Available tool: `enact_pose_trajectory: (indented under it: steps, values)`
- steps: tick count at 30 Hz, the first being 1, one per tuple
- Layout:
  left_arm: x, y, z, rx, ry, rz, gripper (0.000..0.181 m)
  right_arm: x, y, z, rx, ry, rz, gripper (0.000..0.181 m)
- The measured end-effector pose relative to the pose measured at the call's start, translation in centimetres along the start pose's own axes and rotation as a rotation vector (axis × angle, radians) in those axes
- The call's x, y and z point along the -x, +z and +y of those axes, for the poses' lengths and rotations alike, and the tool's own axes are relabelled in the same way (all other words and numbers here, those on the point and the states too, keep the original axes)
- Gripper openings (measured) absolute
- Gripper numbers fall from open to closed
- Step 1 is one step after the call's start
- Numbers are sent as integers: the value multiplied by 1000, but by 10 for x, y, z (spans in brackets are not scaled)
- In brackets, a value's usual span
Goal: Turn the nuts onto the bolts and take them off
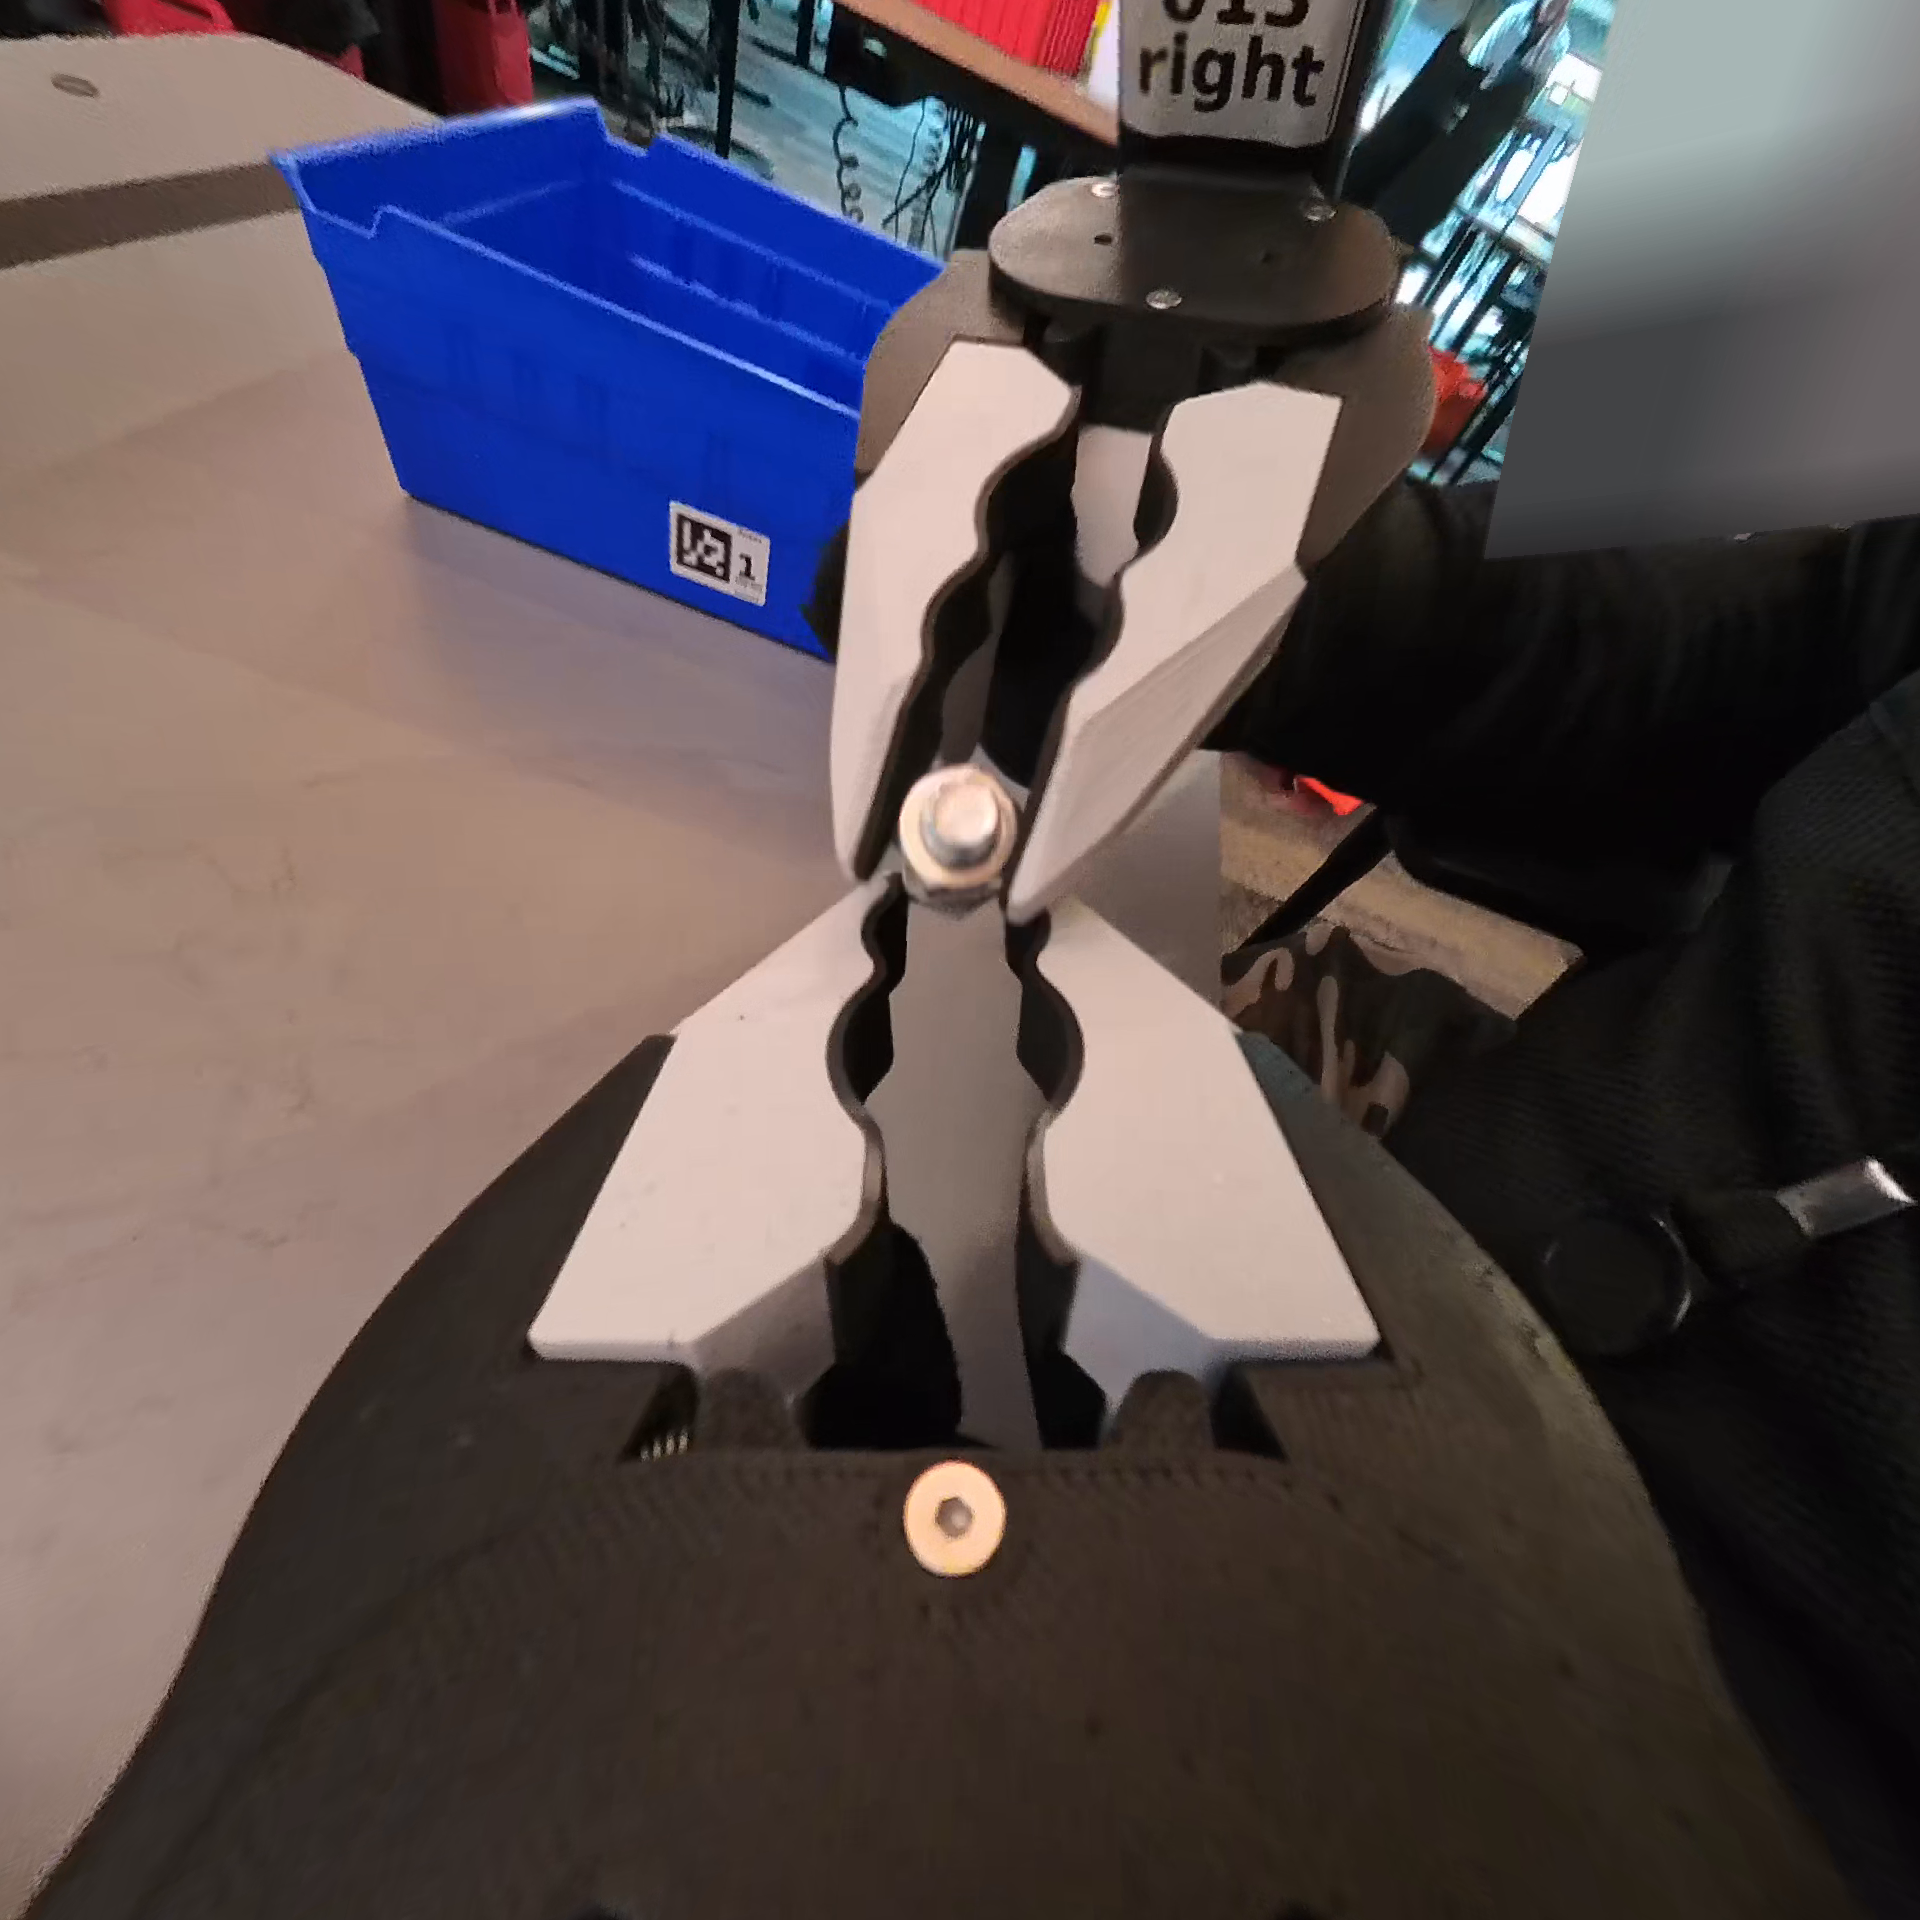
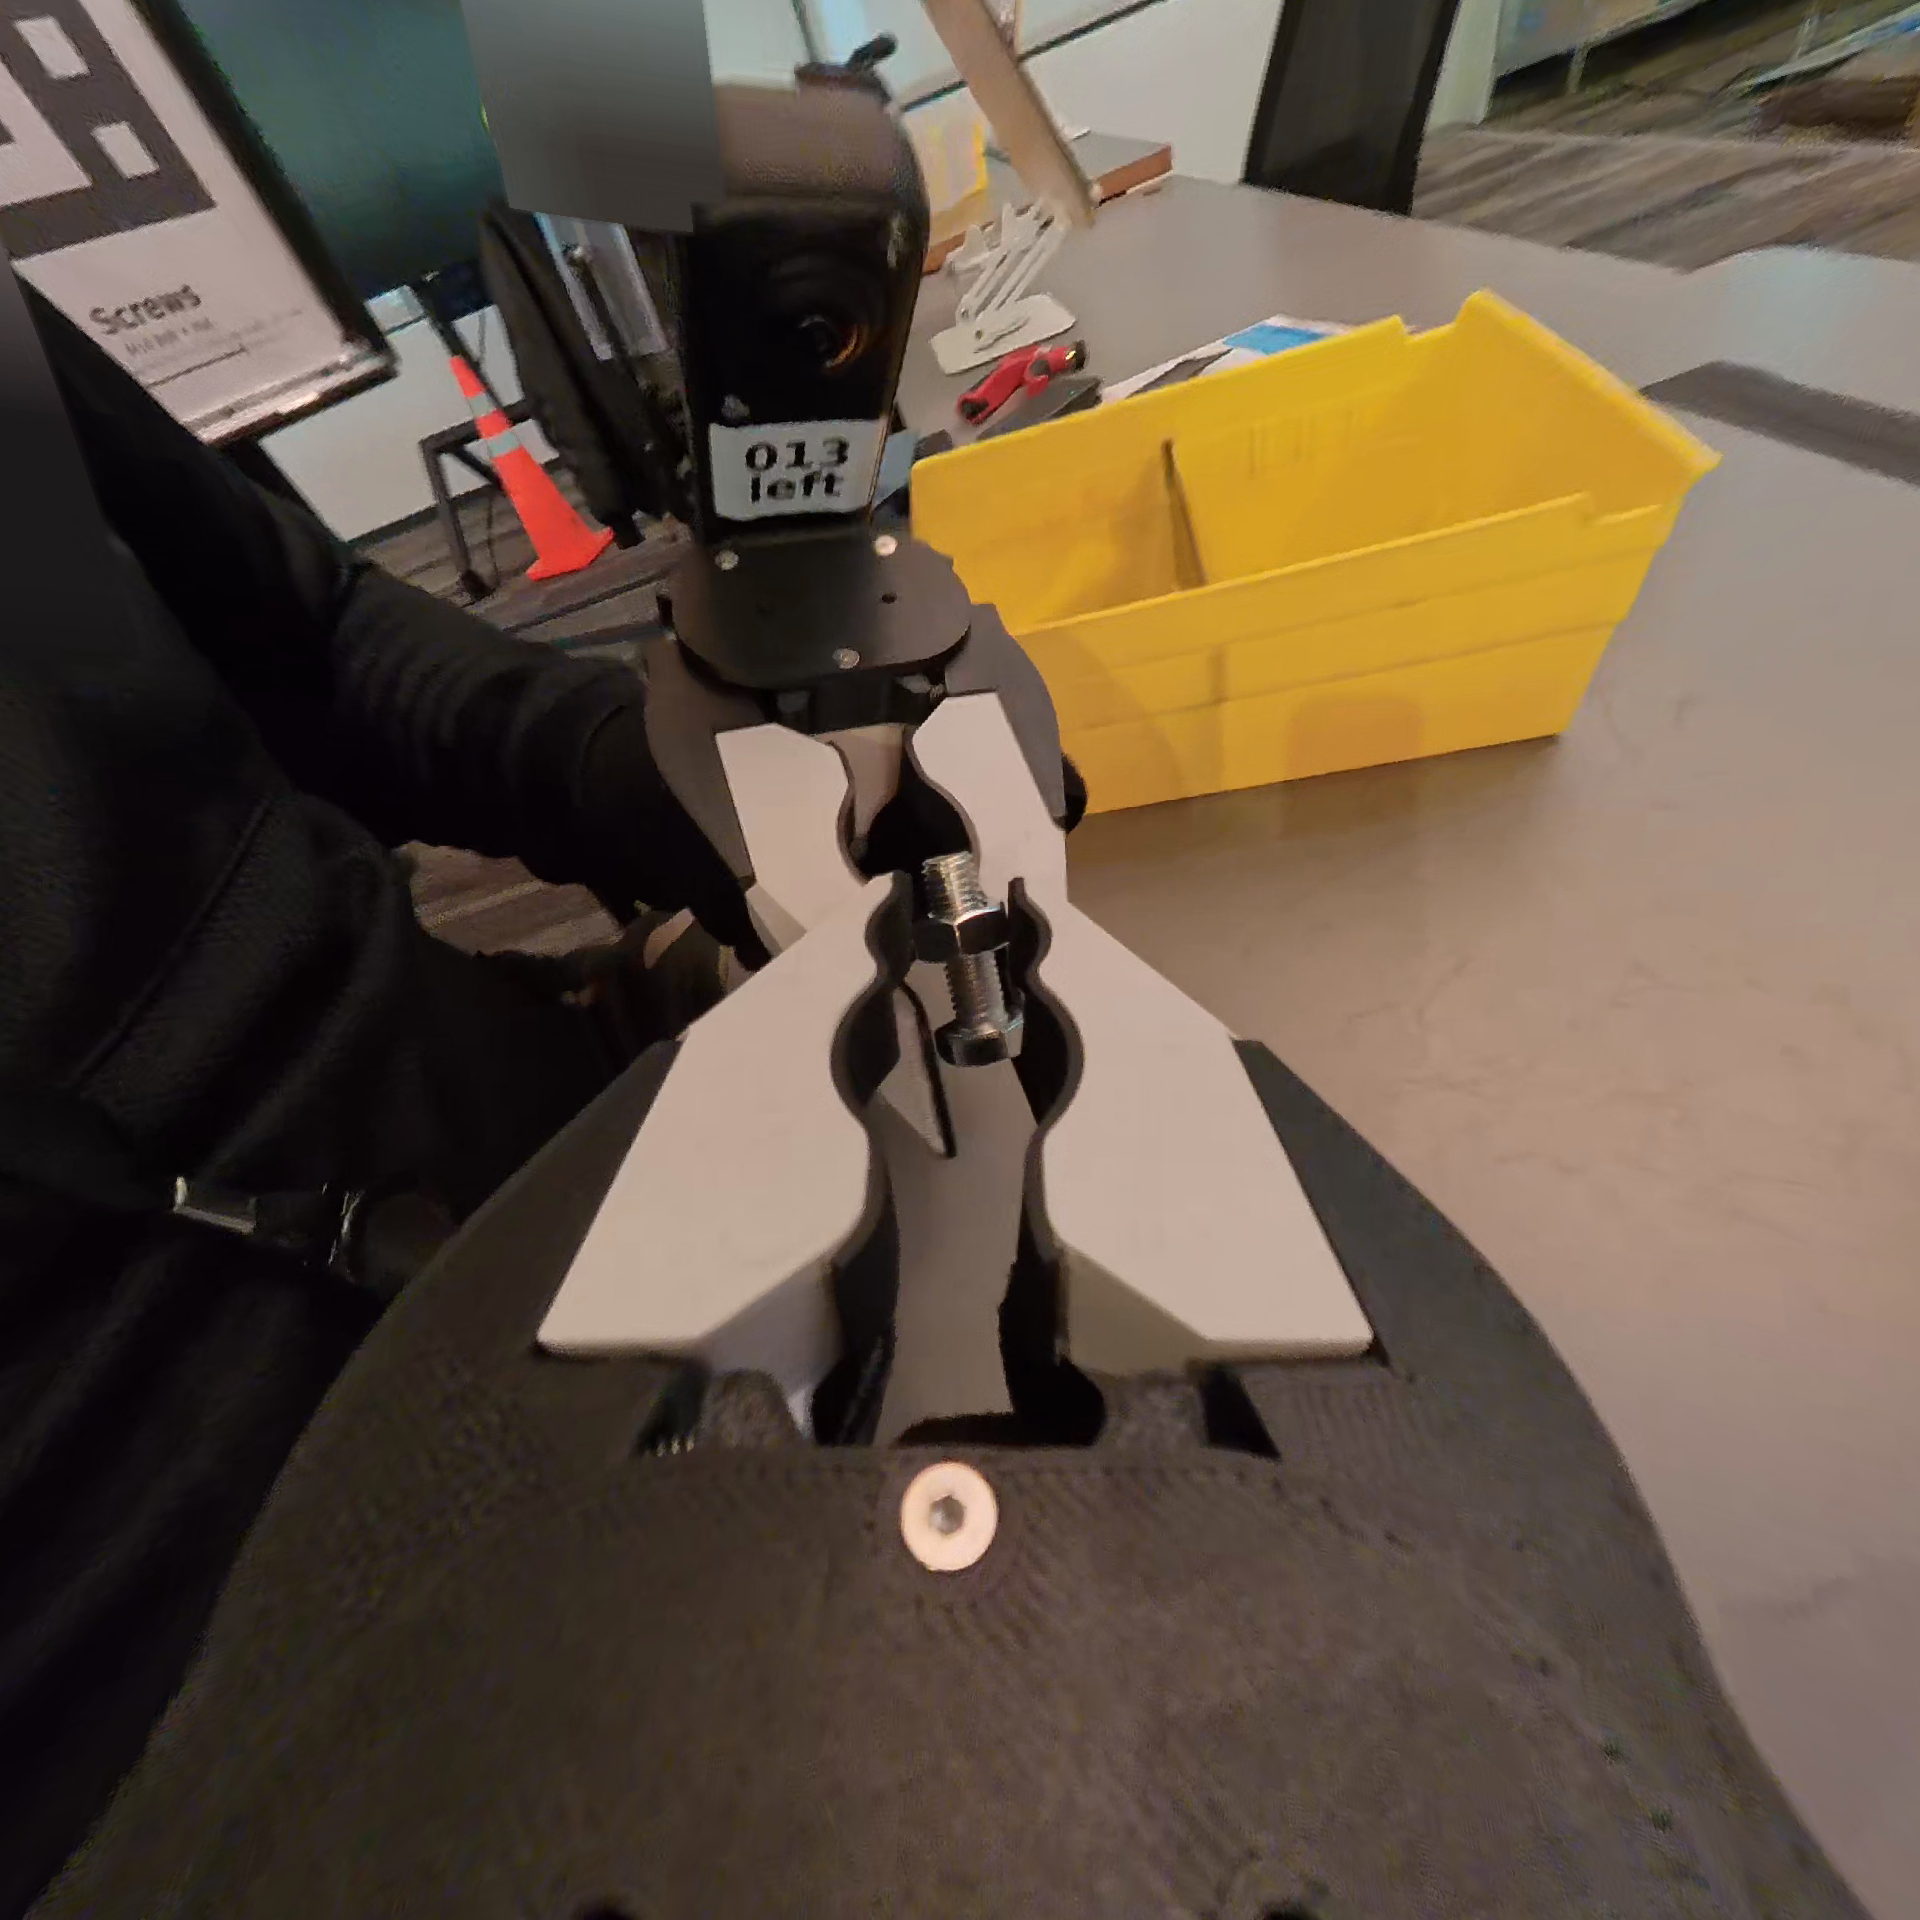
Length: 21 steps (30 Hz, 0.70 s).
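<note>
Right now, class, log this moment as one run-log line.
right gripper: jaws shut on nut | nut: threaded partway along bolt | left gripper: at bolt tip, grip unclear

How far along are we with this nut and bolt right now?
Done: the nut is threaded on, sitting partway along the bolt, with thread showing on both sides.

In hand: the right hand-held gripper is closed on the nut; the left hand-held gripper meets the bolt's threaded end, its grip partly hidden.

Left: more turning either way. The pictures cannot show direction. Blue bin and yellow bin wait nearby.
</note>
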<state>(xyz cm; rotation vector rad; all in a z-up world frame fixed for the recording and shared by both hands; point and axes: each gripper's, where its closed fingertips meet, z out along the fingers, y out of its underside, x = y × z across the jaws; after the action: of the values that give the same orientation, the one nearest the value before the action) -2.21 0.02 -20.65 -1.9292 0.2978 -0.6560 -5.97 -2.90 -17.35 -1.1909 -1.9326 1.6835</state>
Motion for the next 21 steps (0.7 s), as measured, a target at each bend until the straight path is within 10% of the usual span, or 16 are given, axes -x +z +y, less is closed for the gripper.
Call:
enact_pose_trajectory:
  steps: [10, 16, 21]
  values:
    - [-1, -4, -3, -24, 11, 12, 0, -54, -134, -60, -57, -47, 434, 17]
    - [-5, 1, 2, 8, 12, 23, 0, -143, -257, 31, 275, 156, 903, 17]
    - [-7, 1, 0, 10, 31, 17, 0, -171, -290, 99, 443, 295, 1043, 17]
